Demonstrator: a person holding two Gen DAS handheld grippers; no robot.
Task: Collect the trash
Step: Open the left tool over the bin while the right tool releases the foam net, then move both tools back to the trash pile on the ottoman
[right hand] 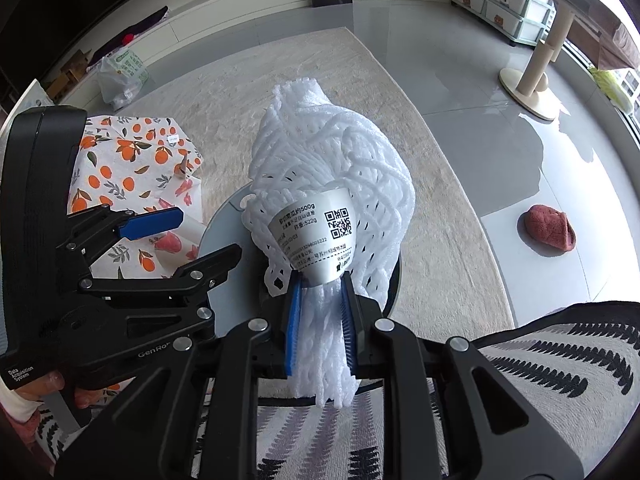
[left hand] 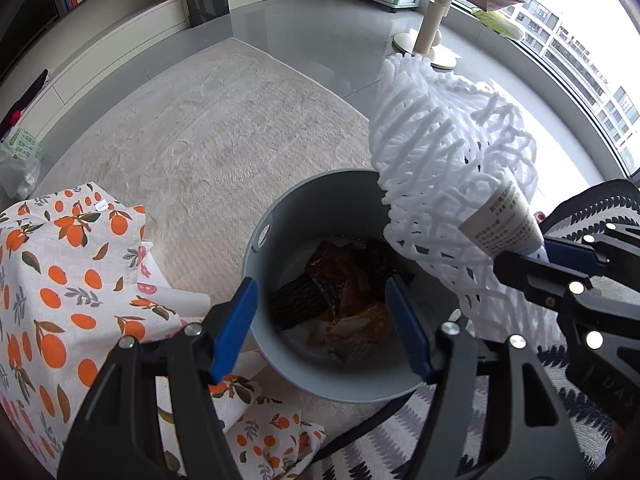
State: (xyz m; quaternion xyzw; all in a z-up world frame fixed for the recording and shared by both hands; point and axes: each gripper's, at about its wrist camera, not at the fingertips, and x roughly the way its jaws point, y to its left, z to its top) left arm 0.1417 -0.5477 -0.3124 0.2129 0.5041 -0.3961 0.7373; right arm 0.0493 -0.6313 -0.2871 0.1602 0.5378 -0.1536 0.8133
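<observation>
1. The right gripper (right hand: 320,320) fills the foreground of its own view, its blue-padded jaws clamped on the lower end of a white foam fruit net (right hand: 328,184); the net bulges above the jaws and carries a white printed label (right hand: 320,240) with a QR code.
2. Seen from the left wrist, the same foam net (left hand: 448,160) hangs over the right rim of a grey round bin (left hand: 272,216); the right gripper (left hand: 560,254) holds it from the right.
3. The left gripper (left hand: 322,324) hovers above the bin, jaws spread apart and holding nothing; the bin shows between its fingers.
4. Inside the bin lie crumpled wrappers (left hand: 348,300) in red, orange and black.
5. An orange-print cloth (left hand: 60,264) sits just left of the bin; a beige rug (left hand: 224,136) stretches beyond; a red slipper (right hand: 546,227) lies apart on the grey floor.
</observation>
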